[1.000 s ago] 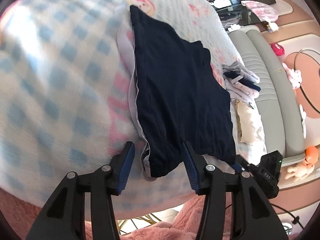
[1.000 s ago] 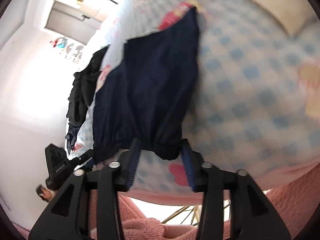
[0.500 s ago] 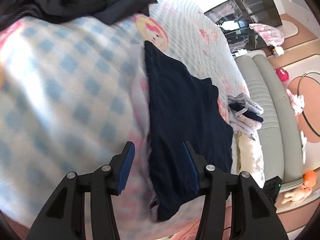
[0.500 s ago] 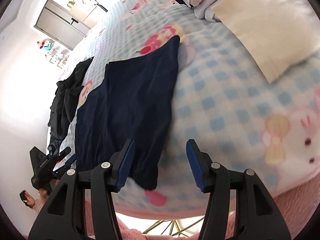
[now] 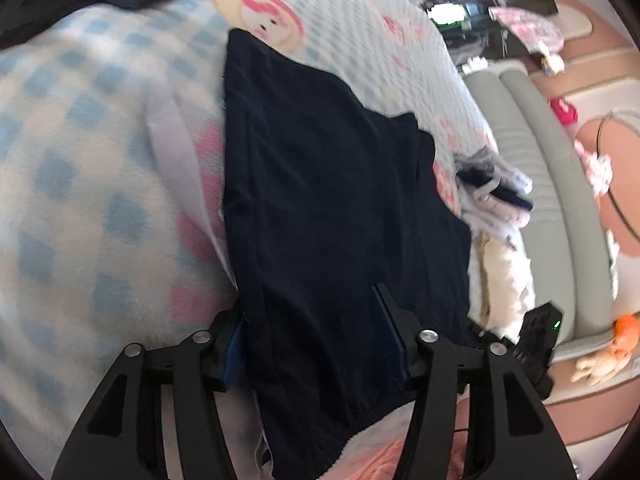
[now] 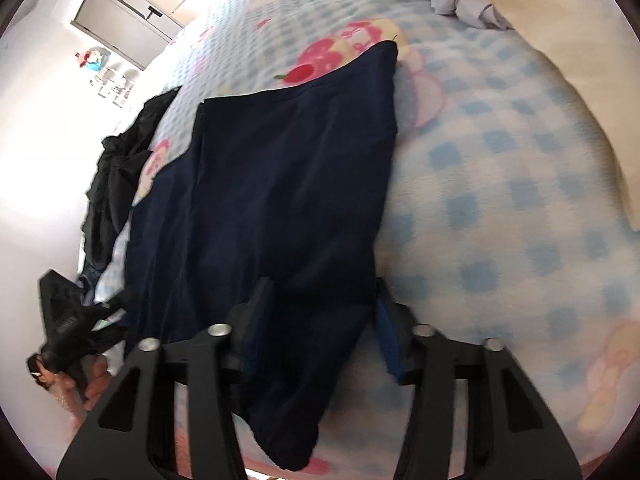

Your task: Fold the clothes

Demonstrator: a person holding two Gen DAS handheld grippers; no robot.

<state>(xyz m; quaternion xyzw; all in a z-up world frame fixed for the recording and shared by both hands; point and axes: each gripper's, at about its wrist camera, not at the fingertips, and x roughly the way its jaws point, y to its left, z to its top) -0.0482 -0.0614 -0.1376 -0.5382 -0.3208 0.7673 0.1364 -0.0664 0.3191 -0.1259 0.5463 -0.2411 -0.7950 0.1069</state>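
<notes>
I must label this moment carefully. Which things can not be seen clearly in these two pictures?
- Left wrist view: the navy garment covers the left gripper's pads, so contact is unclear.
- Right wrist view: the same cloth drapes between the right gripper's fingers; grip unclear. Its jaws have just been closing.
- Dark clothes pile: blurred, items indistinguishable.
- Garment's near hem: cut off by the frame edge.

Left gripper (image 5: pixel 316 336) fingers straddle navy shorts (image 5: pixel 332 208) on blanket (image 5: pixel 80 184).

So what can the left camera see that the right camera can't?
Only the left wrist view shows the grey sofa and an orange toy. Only the right wrist view shows a grey cabinet and a cream cloth. Both show the navy garment on the checked blanket, and the black clothes pile.
</notes>
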